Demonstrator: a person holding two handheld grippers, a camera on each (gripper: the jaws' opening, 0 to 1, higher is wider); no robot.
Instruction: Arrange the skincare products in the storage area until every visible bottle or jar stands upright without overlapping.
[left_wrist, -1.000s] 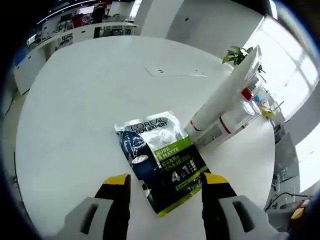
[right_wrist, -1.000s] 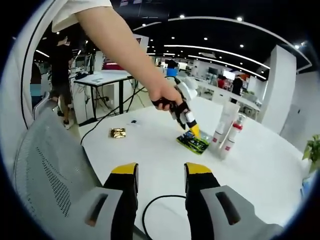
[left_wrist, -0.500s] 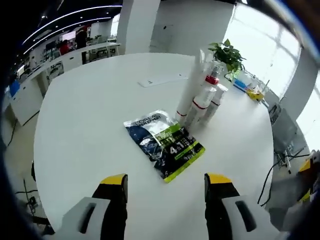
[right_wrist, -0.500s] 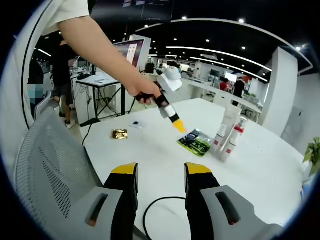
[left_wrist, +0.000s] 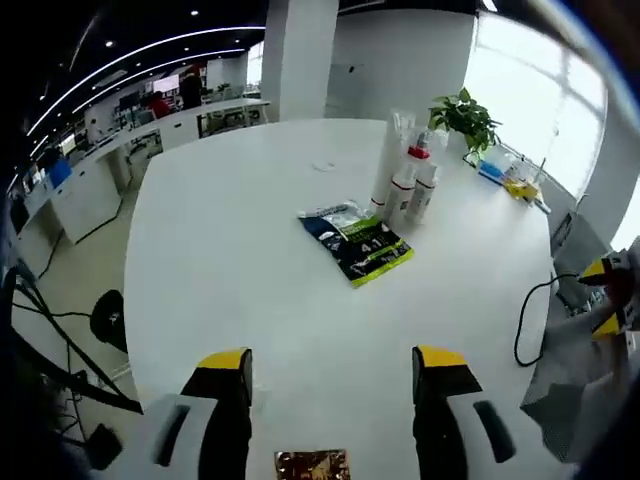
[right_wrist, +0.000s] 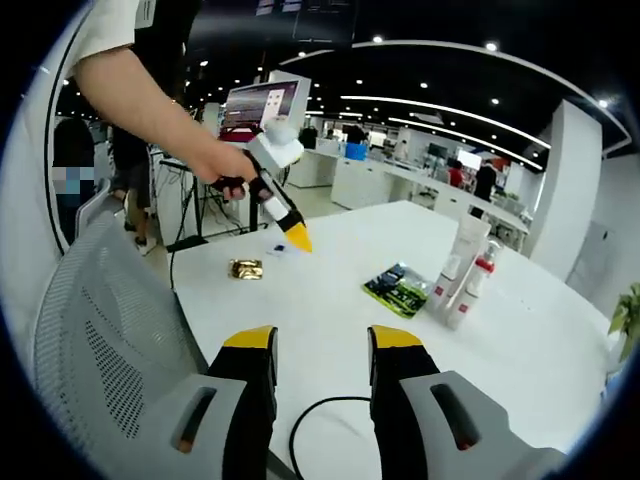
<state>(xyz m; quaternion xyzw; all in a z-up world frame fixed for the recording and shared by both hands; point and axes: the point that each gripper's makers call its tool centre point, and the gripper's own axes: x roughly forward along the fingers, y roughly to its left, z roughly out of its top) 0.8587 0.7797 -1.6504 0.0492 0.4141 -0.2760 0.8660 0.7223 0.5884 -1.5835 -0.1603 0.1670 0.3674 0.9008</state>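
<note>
Hovering over the round white bench (left_wrist: 230, 260), both grippers gape, holding nothing; three white upright bottles (left_wrist: 405, 180) stand touching beside a flat dark-green sachet (left_wrist: 358, 243). Arranging seems finished; next, confirm nothing overlaps.

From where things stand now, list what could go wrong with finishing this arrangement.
1. The tall tube and the bottles stand packed together; reaching in for one could topple the rest.
2. The green sachet lies flat right beside them, so a gripper sliding it may nudge a bottle.
3. The black cable lies on the table near the right gripper and could snag.
</note>
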